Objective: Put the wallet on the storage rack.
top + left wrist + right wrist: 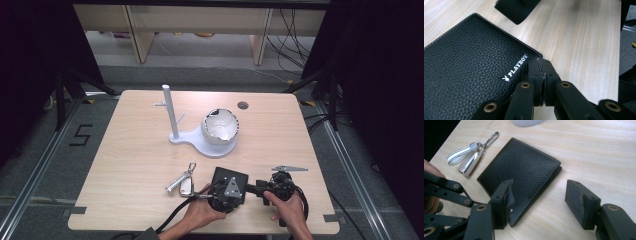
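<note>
Mid-grasp on black wallet (520, 173) flat on bench (586, 152) beside keys (470, 156): left tool (542, 65) closed, empty, at its corner; right tool (544, 202) half-open straddling the edge, needs closing before lifting.

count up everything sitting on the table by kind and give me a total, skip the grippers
Black leather wallet: 1
Key fob with strap and clip: 1
White stand with upright post: 1
Silver-rimmed bowl on the stand's base: 1
Total: 4
</note>
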Demonstrator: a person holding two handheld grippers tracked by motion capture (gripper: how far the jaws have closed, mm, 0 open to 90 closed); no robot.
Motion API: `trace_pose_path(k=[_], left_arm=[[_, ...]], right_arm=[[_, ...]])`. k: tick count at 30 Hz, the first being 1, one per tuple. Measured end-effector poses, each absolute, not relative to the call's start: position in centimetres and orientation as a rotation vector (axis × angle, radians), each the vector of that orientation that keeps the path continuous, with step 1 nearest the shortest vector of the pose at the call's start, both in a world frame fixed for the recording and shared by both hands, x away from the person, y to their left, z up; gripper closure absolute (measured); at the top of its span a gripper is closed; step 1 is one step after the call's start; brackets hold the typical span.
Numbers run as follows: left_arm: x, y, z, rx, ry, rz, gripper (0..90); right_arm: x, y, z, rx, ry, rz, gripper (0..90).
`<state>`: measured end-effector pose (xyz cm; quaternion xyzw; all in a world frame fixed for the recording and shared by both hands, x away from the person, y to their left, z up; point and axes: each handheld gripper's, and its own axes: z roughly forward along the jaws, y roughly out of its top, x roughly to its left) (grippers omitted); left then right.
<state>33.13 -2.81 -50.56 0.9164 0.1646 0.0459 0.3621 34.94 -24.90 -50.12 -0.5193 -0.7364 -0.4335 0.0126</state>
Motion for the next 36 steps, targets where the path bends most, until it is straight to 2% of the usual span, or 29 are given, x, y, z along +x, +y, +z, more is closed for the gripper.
trace_pose_path(k=[4,10,20,27,30,36], left_arm=[[33.5,-2.0,-49.8,2.344,0.419,0.148,86.0],[34.7,1.6,-48.1,2.3,0.527,0.22,83.7],[36.8,4.3,-49.2,2.301,0.685,0.247,76.6],[37.1,4.4,-49.0,2.329,0.665,0.284,79.4],[37.7,4.7,-49.3,2.361,0.67,0.302,83.6],[37.8,4.4,-50.0,2.399,0.662,0.245,89.2]], right_arm=[[35.2,-24.8,-50.1,-1.624,-2.303,-1.339,41.8],[35.5,-24.1,-50.1,-1.624,-2.315,-1.323,43.1],[35.8,-22.9,-50.3,-1.606,-2.318,-1.283,43.5],[35.8,-22.4,-50.5,-1.617,-2.312,-1.276,42.7],[35.9,-22.3,-50.6,-1.619,-2.313,-1.275,42.5],[36.0,-22.2,-50.6,-1.639,-2.316,-1.264,41.9]])
